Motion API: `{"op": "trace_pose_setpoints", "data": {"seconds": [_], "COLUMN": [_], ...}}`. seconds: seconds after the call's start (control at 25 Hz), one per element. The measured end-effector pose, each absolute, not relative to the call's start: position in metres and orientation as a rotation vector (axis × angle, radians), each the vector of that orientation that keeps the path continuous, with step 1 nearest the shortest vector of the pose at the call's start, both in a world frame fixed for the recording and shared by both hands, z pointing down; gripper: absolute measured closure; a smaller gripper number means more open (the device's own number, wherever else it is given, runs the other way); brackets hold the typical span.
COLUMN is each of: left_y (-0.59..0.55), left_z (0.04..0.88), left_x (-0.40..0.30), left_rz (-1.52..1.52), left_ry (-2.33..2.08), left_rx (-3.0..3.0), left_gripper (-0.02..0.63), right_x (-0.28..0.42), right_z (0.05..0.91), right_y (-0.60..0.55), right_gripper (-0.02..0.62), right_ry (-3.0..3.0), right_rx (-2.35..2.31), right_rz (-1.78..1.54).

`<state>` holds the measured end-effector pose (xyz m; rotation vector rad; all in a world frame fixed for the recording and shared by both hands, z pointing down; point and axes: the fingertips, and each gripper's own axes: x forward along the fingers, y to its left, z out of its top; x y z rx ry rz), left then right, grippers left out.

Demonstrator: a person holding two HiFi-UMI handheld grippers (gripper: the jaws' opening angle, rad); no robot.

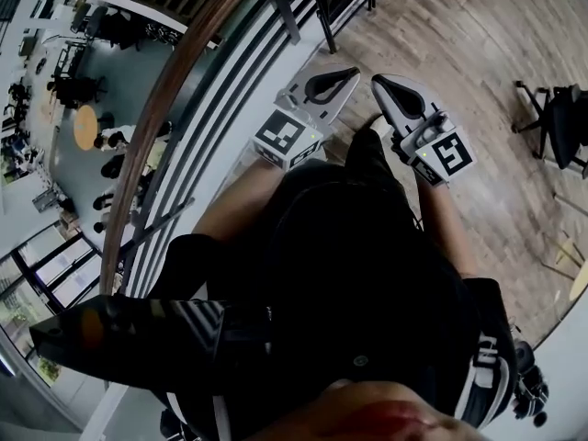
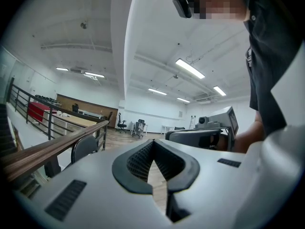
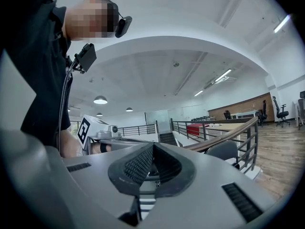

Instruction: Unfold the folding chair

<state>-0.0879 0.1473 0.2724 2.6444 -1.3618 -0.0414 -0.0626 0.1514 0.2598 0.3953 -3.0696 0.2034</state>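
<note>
With left gripper (image 2: pixel 153 143) and right gripper (image 3: pixel 153 146) both shut and empty, they could just shove the chair (image 2: pixel 85 148) against the railing (image 2: pixel 52 144).

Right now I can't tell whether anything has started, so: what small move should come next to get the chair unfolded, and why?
Probably move the left gripper and right gripper closer to the chair by the railing, opening the jaws on the way. Both are shut and empty, and the chair stands ahead of them, untouched.
</note>
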Motion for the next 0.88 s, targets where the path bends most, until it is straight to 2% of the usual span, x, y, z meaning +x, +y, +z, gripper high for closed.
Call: {"op": "trace_pose_setpoints", "data": {"seconds": [0.6,0.88], "left_y": [-0.031,-0.073], "left_z": [0.277,0.289], "left_x": [-0.063,-0.091], "left_rz": [-0.055,-0.045], "left_ry": [-1.608,-1.698], "left_rx": [2.449,2.394], "left_gripper": [0.603,0.603], "right_x": [-0.042,-0.060], "right_z": [0.257,0.267], "right_y": [-0.024,-0.071], "right_gripper": [0.589,0.588], "right_ry": [-3.116,-3.095], "right_rx": [0.105,0.024], "right_rz": [0.222,0.319]}}
